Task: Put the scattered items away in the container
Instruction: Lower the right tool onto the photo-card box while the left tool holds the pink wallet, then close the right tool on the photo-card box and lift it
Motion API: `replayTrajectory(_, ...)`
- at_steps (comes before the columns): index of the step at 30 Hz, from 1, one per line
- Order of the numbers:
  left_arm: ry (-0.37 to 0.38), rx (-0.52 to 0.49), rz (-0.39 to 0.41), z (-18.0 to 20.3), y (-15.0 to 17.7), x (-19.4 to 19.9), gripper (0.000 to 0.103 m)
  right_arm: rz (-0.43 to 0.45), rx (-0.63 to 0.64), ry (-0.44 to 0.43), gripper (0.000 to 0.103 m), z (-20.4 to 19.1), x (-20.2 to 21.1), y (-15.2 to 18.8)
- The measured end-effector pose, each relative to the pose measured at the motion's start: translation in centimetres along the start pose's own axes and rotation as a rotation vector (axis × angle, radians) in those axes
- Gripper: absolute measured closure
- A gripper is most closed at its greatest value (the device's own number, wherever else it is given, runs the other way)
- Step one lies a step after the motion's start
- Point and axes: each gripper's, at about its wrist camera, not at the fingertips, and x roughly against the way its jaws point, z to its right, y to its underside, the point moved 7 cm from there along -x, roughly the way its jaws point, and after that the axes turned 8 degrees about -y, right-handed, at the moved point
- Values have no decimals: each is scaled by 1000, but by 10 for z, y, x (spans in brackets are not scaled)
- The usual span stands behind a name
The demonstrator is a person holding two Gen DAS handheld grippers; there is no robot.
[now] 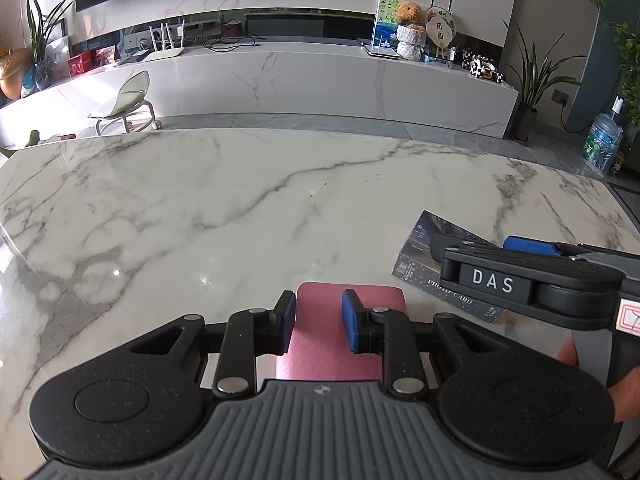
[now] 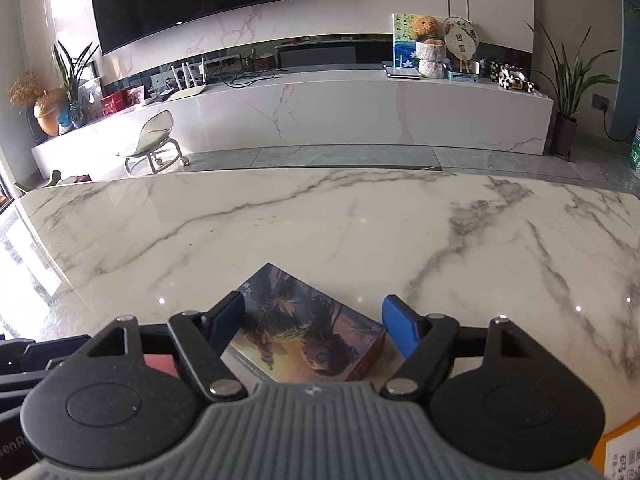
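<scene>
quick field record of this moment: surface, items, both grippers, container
surface: white marble table with grey veins
item 1: flat pink leather-look case, lying on the table, under the left gripper
item 2: illustrated photo-card box, lying flat on the table
left gripper: jaws narrow, pads over the pink case; grip cannot be told
right gripper: jaws wide, either side of the box, right pad clear of it
container: not clearly in view
person: fingers on the right gripper's handle

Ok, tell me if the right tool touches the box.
Cannot tell. In the right wrist view the tool straddles the box; both pads sit at its edges, with neither gap nor press plain.
</scene>
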Motion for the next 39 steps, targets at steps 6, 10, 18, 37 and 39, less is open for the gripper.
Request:
replayTrajectory(6,43,45,-18,-5,7,5,75,-28,-12,-11,40,-11,28,19)
replayTrajectory(10,66,78,-35,-10,13,10,75,-52,-21,-32,45,-21,44,33)
replayTrajectory(18,34,95,-41,-13,22,25,44,-74,59,-39,43,-27,50,37)
replayTrajectory(37,49,103,-81,20,21,20,15,-80,18,-11,44,3,75,50)
replayTrajectory(39,32,80,-80,24,21,18,14,-77,17,-13,44,4,78,52)
